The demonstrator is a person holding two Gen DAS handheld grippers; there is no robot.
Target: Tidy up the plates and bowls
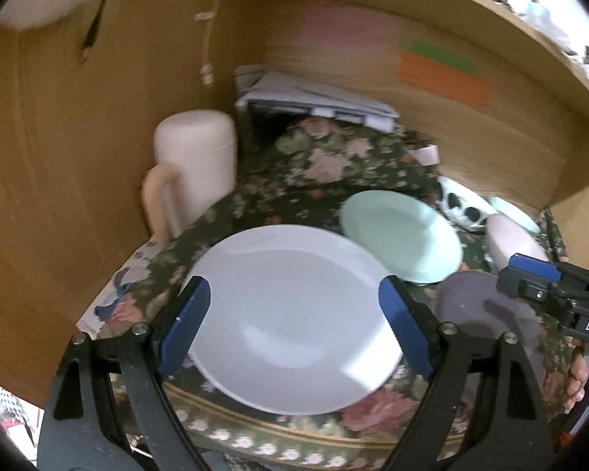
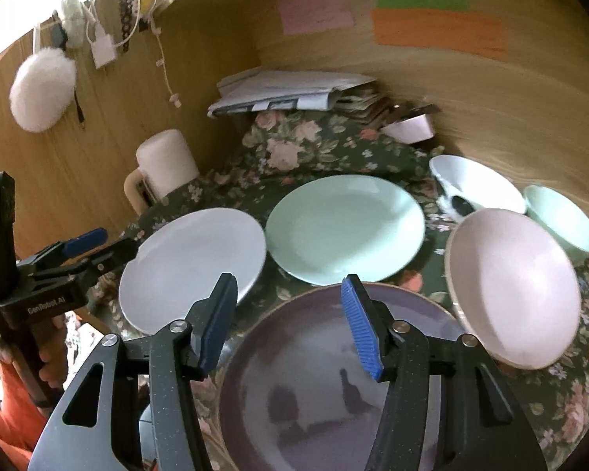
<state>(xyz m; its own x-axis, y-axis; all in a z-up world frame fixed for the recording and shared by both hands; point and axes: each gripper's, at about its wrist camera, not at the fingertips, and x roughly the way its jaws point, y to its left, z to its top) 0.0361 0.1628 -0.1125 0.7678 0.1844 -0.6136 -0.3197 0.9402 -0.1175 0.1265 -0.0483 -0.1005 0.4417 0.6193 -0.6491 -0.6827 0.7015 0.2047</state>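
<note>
Both grippers are hanging empty over the floral tablecloth: left gripper gaping wide above the white plate, right gripper parted narrowly over the purple plate. Plates are lying unstacked, so stacking seems unstarted; next, one gripper needs a rim between its jaws.

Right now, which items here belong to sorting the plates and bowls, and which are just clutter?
Job: white plate, green plate, purple plate, pink bowl, green bowl, white bowl.

Clutter: mug, papers, small white dish, sticky notes, fluffy ball.
</note>
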